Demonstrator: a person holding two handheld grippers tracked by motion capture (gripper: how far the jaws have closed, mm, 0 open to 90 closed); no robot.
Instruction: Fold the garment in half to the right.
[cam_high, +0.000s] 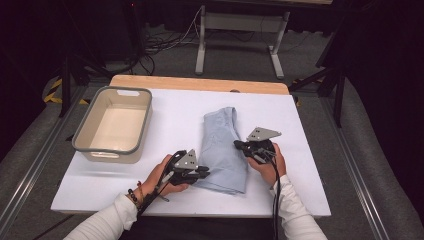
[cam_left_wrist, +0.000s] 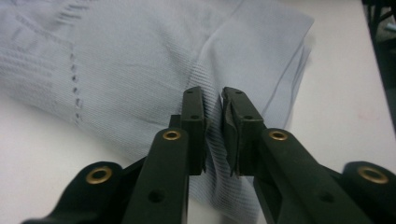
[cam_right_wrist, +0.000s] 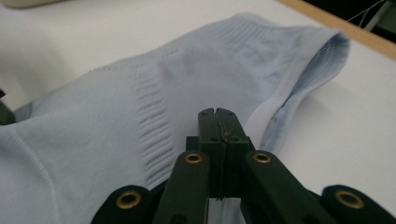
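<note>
Folded garment pinched at both side edges, mid-table.

Left gripper (cam_high: 204, 171) is clamped on a ridge of the light blue garment (cam_high: 223, 150); right gripper (cam_high: 240, 145) is pinched tight on its right edge. Cloth looks thin, limp and light, best held by its edges. Beyond, left: grey bin (cam_high: 85, 140), well clear on the white table (cam_high: 175, 120).
</note>
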